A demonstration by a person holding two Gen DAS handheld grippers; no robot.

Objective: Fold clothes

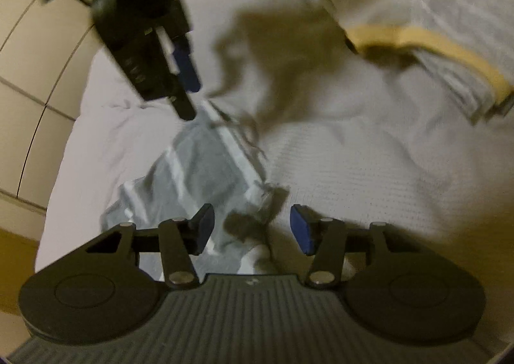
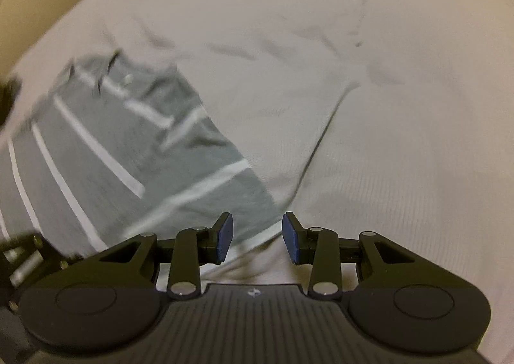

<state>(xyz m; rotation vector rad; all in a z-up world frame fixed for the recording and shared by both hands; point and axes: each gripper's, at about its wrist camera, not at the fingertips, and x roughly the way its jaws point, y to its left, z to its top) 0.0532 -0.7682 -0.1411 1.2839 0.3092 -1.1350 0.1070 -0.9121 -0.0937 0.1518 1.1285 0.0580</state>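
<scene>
No readable writing or containers showed. The grey white-striped cotton garment (image 2: 106, 152) lay crumpled on the white textured bedspread (image 2: 369, 126). The left gripper (image 1: 252, 229) hovered over it with jaws wide apart, holding nothing. The right gripper (image 2: 257, 237) was likewise spread and empty at the garment's edge.

Striped grey shirt crumpled on the bed

The grey shirt (image 1: 192, 171) (image 2: 135, 152) with thin white stripes lies bunched and creased on the white bed cover (image 1: 353, 171) (image 2: 353, 107), near its edge. Farther off lies a pale garment (image 1: 417, 10) with a tan band (image 1: 427, 46), rumpled, well apart from the grey one.
</scene>
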